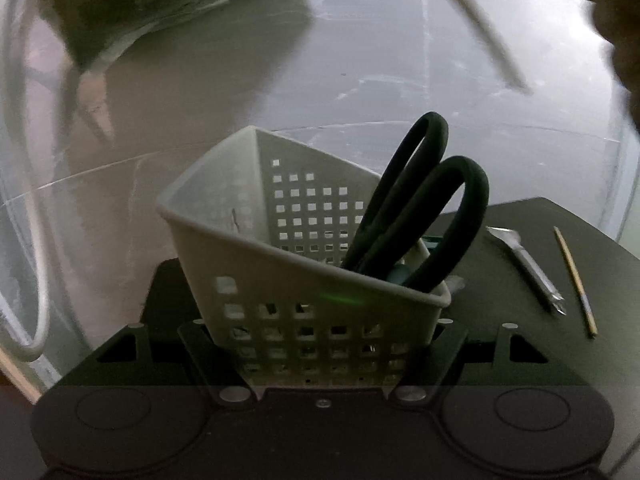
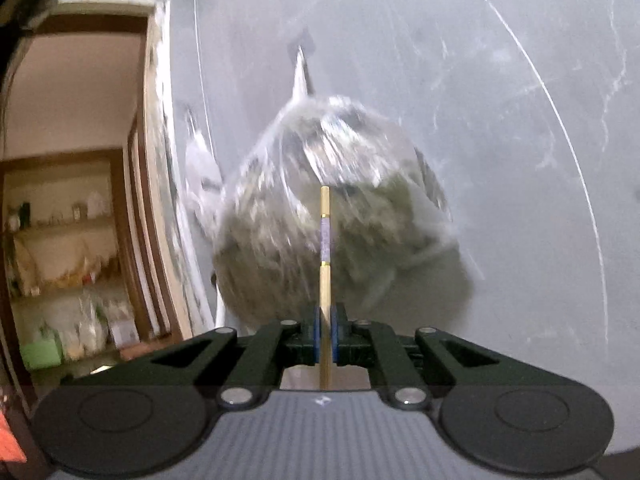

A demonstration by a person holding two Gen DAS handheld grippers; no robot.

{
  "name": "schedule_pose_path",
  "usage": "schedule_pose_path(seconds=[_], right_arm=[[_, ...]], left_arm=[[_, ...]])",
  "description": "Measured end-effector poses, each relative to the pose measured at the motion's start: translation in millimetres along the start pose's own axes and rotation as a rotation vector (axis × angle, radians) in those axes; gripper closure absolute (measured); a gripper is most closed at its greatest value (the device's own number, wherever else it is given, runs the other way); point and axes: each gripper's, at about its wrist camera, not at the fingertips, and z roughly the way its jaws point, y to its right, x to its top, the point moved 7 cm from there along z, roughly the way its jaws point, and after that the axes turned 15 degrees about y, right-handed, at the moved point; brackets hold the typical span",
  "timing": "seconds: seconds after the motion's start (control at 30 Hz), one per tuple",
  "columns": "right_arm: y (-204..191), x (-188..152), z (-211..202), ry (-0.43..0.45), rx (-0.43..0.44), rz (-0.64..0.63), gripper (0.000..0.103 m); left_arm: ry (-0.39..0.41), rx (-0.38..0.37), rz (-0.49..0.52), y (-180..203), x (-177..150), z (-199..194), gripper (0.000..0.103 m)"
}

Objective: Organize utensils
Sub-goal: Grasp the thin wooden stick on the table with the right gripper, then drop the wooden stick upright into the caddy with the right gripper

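In the left wrist view a white perforated utensil basket [image 1: 248, 240] stands tilted between my left gripper's [image 1: 324, 344] jaws, which close on its lower wall. Black-handled scissors [image 1: 420, 216] stand inside it. On the dark table to the right lie a metal utensil [image 1: 528, 268] and a wooden chopstick [image 1: 576, 280]. A blurred chopstick [image 1: 476, 20] hangs in the air at the upper right. In the right wrist view my right gripper [image 2: 326, 338] is shut on a wooden chopstick [image 2: 325, 240] with a purple band, held upright in front of the wall.
A clear plastic bag [image 2: 340, 216] full of greenish stuff hangs on the grey wall ahead of my right gripper; it also shows in the left wrist view [image 1: 132, 8]. A doorway with shelves [image 2: 68, 240] is at the left. A white cable [image 1: 36, 240] hangs at the left.
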Motion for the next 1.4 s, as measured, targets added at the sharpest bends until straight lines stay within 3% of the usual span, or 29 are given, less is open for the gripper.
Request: schedule_pose_path(seconds=[0.27, 0.43, 0.53, 0.67, 0.93, 1.03, 1.1, 1.13, 1.17, 1.3, 1.4], right_arm=[[4, -61, -8, -0.024, 0.044, 0.003, 0.097], [10, -63, -7, 0.008, 0.045, 0.000, 0.096], [6, -53, -2, 0.075, 0.080, -0.029, 0.096], [10, -60, -4, 0.080, 0.138, -0.077, 0.096], [23, -88, -32, -0.020, 0.121, -0.121, 0.096], [23, -102, -43, -0.097, 0.125, -0.137, 0.095], [24, -105, -49, -0.164, 0.113, -0.131, 0.065], [26, -101, -54, -0.174, 0.091, -0.122, 0.029], [29, -95, -61, -0.173, 0.069, -0.106, 0.016], [53, -68, -85, -0.225, -0.089, -0.072, 0.011], [85, -68, -102, -0.339, -0.234, -0.067, 0.001]], left_arm=[[-0.013, -0.046, 0.037, 11, 0, -4, 0.026], [-0.008, -0.055, 0.079, 18, 0, -4, 0.026], [-0.011, -0.050, 0.073, 20, 0, -4, 0.026], [-0.016, -0.036, 0.066, 18, 1, 0, 0.026], [-0.006, -0.014, 0.062, 23, -1, -3, 0.026], [-0.009, -0.007, 0.059, 25, -1, -5, 0.026], [-0.006, -0.004, 0.060, 28, 1, -6, 0.026], [-0.004, -0.002, 0.063, 27, 2, -5, 0.026], [-0.002, 0.001, 0.059, 27, 2, -6, 0.026], [0.004, 0.009, 0.025, 24, 0, -8, 0.026], [0.010, 0.022, 0.012, 23, -1, -10, 0.026]])
